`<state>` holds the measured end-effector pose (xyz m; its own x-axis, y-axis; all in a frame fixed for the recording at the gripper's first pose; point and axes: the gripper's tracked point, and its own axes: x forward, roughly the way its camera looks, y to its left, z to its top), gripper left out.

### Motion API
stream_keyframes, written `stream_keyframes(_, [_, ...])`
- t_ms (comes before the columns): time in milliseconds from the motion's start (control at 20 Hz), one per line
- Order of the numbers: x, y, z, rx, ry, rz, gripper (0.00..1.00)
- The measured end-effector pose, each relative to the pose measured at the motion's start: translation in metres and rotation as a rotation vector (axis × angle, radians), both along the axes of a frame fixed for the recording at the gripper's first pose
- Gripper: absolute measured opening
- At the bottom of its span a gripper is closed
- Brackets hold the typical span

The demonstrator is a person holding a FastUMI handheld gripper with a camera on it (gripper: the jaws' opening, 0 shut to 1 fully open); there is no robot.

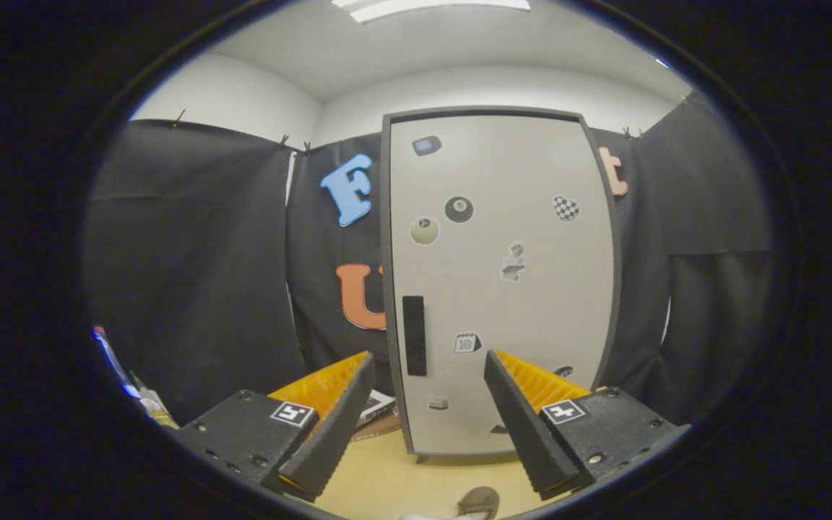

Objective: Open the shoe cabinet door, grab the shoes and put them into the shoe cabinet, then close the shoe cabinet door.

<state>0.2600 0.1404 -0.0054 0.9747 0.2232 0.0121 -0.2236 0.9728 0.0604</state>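
A tall grey shoe cabinet (503, 274) stands upright beyond my fingers, its door shut and dotted with small stickers. A black vertical handle (414, 335) sits near the door's left edge, just above and between my fingertips. My gripper (430, 359) is open with nothing between its fingers, held a short way in front of the door. Part of a shoe (479, 500) shows on the wooden surface (394, 469) low down between my fingers.
Black cloth walls hang behind and on both sides of the cabinet. A flat box (376, 406) lies at the cabinet's left foot. Some coloured clutter (120, 372) sits at the far left.
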Motion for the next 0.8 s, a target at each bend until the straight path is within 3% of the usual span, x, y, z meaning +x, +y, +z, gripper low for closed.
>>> stream_keyframes(350, [0.103, 0.025, -0.029, 0.018, 0.071, -0.011, 1.00])
stream_keyframes(650, [0.147, 0.041, -0.040, 0.012, 0.081, -0.028, 0.97])
stream_keyframes(800, [0.161, 0.044, -0.042, 0.004, 0.090, -0.037, 0.88])
